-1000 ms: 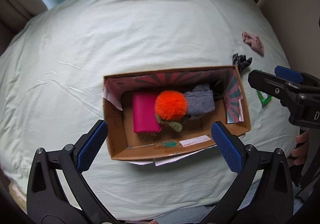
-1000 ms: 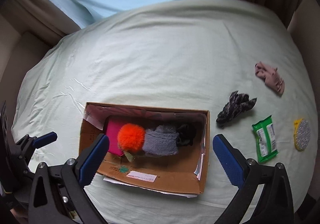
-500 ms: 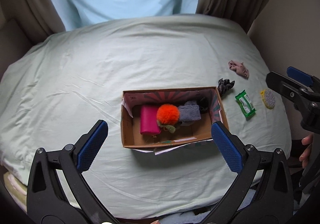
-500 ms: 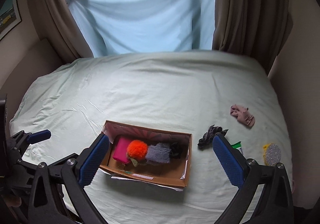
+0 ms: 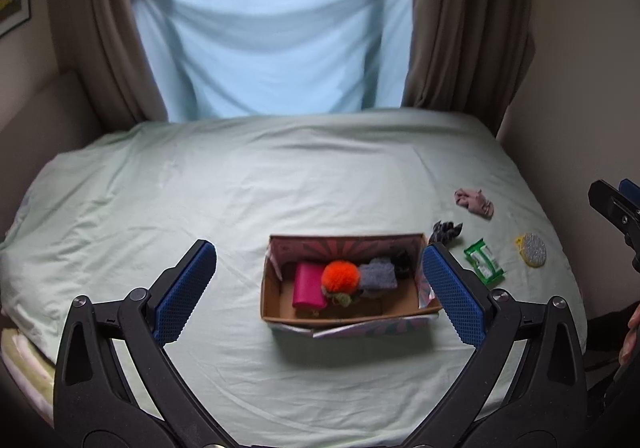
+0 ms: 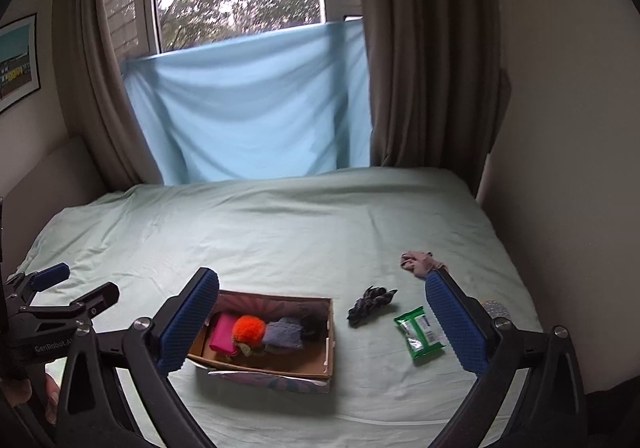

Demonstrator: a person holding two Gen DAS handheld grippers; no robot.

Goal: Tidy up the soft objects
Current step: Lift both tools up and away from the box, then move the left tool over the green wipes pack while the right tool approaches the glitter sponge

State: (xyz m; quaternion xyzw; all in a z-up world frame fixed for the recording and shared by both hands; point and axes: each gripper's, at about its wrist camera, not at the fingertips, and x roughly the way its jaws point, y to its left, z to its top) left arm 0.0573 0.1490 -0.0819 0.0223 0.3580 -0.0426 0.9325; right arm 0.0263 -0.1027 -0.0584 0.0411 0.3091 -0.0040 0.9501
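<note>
A: Where do the soft things sit?

B: Most lie in the open cardboard box (image 5: pixel 344 314) on the bed (image 5: pixel 240 184). Along its floor, left to right, are a magenta pouch (image 5: pixel 307 286), an orange pompom (image 5: pixel 341 277), a grey-blue knit piece (image 5: pixel 377 276) and something dark (image 5: pixel 402 263) in the far right corner, too dim to name.

A: And outside the box?

B: Four things lie on the sheet to its right. A dark patterned scrunchie (image 6: pixel 370 303) is just beside the box's right end, a pink crumpled cloth (image 6: pixel 418 263) lies farther back, a green packet (image 6: pixel 418 332) is nearer the foot of the bed, and a yellow-rimmed round scrubber (image 5: pixel 531 250) is closest to the wall.

A: The left hand-held gripper (image 5: pixel 318 290)?

B: Its blue-padded fingers (image 5: pixel 184 290) are spread wide and hold nothing. It hangs above the near edge of the bed, and in its own view the box falls between the pads.

A: The right hand-held gripper (image 6: pixel 322 326)?

B: Likewise wide apart and empty, raised above the bed. In its view the left pad overlaps the box's left end, and the right pad hides part of the scrubber.

A: Anything of the person?

B: A thumb (image 6: pixel 52 400) shows on the left tool's handle in the right wrist view.
</note>
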